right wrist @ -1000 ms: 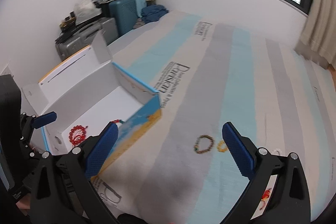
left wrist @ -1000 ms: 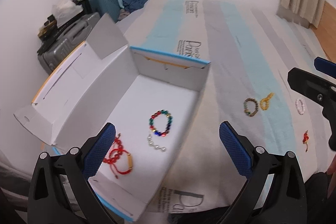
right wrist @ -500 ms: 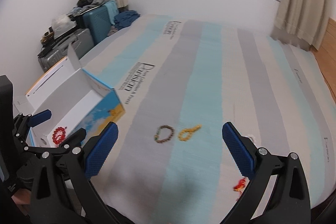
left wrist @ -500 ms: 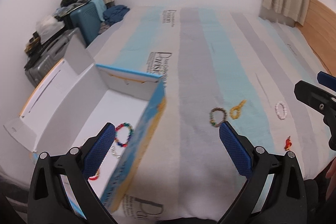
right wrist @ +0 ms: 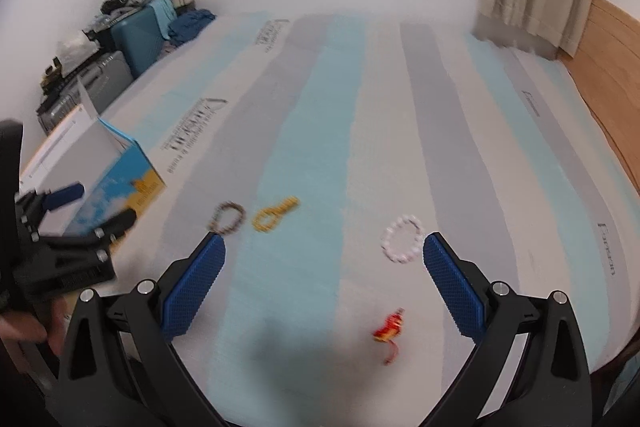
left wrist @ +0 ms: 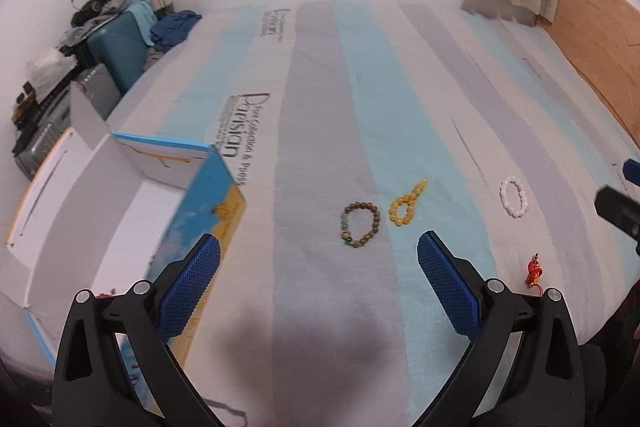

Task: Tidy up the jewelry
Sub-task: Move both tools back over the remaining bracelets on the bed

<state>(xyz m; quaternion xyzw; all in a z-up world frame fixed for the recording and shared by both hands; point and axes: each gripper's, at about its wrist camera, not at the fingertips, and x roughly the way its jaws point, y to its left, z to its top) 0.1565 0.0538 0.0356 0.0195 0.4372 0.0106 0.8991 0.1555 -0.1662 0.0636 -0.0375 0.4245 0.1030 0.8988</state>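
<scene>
Left wrist view – claw: the left claw (left wrist: pixel 318 279) hangs spread wide and empty above the striped bed (left wrist: pixel 320 107).
Left wrist view – jewelry: the brown bead bracelet (left wrist: pixel 361 224) lies dead ahead between the pads; the yellow bead loop (left wrist: pixel 406 209) is just beside it on the right, apart from it. The white bead bracelet (left wrist: pixel 513 196) sits farther right, the red charm (left wrist: pixel 534 270) near the bed's front edge.
Left wrist view – box: the open cardboard box (left wrist: pixel 132 203) stands to the left, a scrap of red just showing inside.
Right wrist view – claw: the right claw (right wrist: pixel 324 287) is released too, nothing in it – the view is blurred.
Right wrist view – jewelry: the white bead bracelet (right wrist: pixel 402 238) lies close to the right pad, the red charm (right wrist: pixel 390 329) nearer the camera.
Right wrist view – other claw: the left claw (right wrist: pixel 76 223) shows at the left edge, by the box (right wrist: pixel 116 183).
Step in hand: likely picking the next piece. Drop straight onto the brown bracelet, pinch one side of the ring, and keep clear of the yellow loop.
Room: plenty of open bed ahead – the box wall on the left is what could catch the carry, and the charm sits near the front edge.
</scene>
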